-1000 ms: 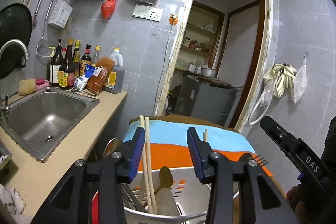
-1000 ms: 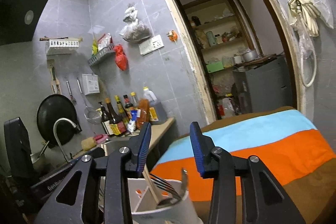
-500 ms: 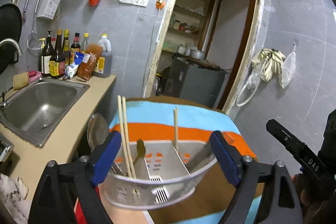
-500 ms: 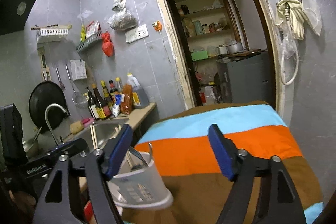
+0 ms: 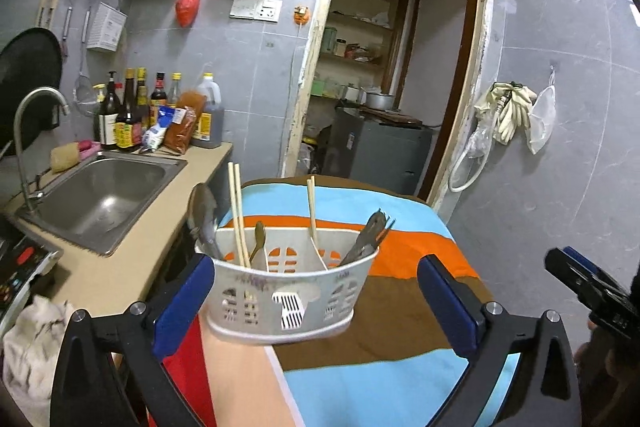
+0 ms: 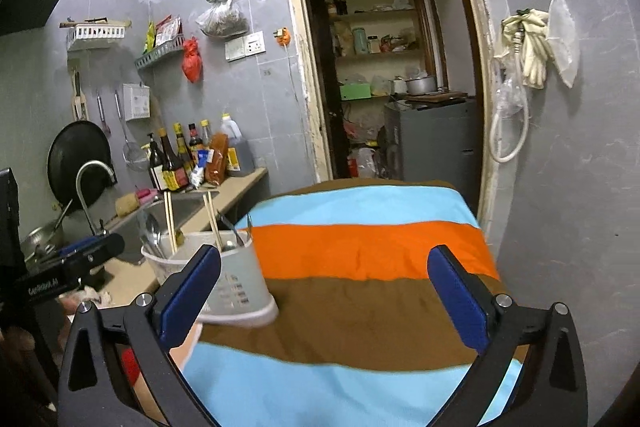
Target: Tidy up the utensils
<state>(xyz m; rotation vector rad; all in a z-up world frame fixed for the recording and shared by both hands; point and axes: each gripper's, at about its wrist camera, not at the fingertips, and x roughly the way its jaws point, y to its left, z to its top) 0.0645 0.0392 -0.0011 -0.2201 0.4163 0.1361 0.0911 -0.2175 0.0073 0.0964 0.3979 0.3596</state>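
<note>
Sorted and set down: white utensil caddy [image 5: 286, 291] upright on the striped cloth [image 5: 400, 291] near the table's left edge, beside the sink counter [image 5: 120, 267]. Chopsticks [image 5: 238, 215] and spoon [image 5: 258, 239] in the left compartment, single chopstick [image 5: 311, 211] in the middle, forks [image 5: 370, 233] at right. Left gripper [image 5: 314, 301] spread wide around the caddy, right gripper [image 6: 324, 301] likewise released over bare cloth, both empty. Best finish, apparently: straight, level withdrawal, clear of the protruding handles, caddy left untipped.

I see my left gripper [image 5: 314, 301] and right gripper [image 6: 324, 297]: black frames, blue finger pads [image 5: 182, 305], silver screws.
</note>
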